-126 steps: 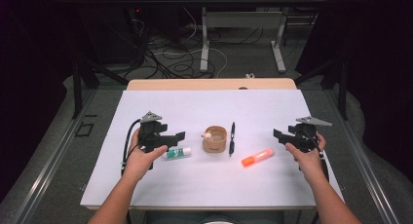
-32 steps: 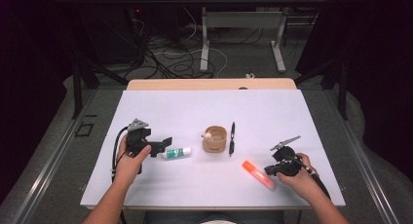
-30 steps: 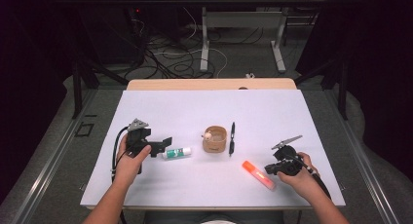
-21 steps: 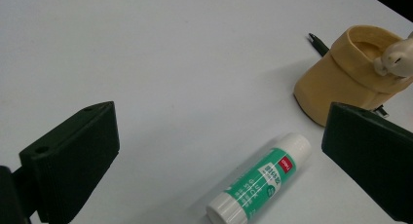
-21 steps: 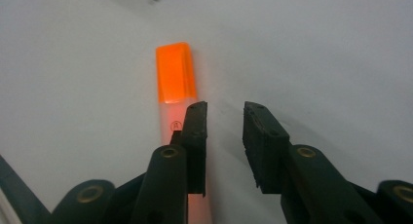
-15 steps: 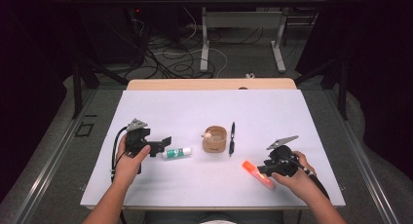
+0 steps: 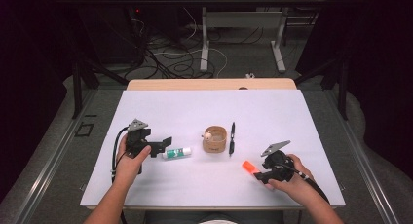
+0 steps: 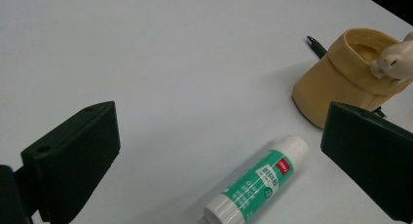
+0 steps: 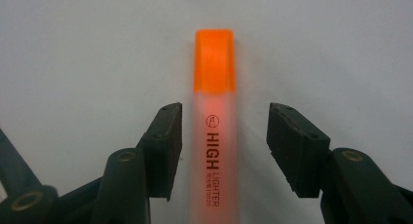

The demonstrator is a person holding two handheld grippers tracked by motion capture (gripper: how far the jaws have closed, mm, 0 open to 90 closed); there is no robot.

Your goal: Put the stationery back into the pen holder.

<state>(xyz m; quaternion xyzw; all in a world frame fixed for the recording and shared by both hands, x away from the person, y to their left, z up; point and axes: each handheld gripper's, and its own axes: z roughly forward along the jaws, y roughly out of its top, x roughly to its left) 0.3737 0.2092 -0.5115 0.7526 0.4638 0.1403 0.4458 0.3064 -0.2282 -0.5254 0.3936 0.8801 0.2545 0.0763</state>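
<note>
On the white table (image 7: 292, 117) we count one highlighter (image 9: 213, 131), one glue stick (image 8: 258, 180), one tan cup (image 7: 215, 139) and one black pen (image 7: 232, 139). The highlighter has a frosted barrel and orange cap and lies flat near the front right. The right gripper (image 9: 224, 136) straddles it, jaws just opening, gaps both sides. The left gripper (image 8: 219, 156) stands wide open over the glue stick, touching nothing.

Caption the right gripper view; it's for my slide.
Right gripper, jaws just opened, straddles an orange highlighter lying on the white table.
</note>
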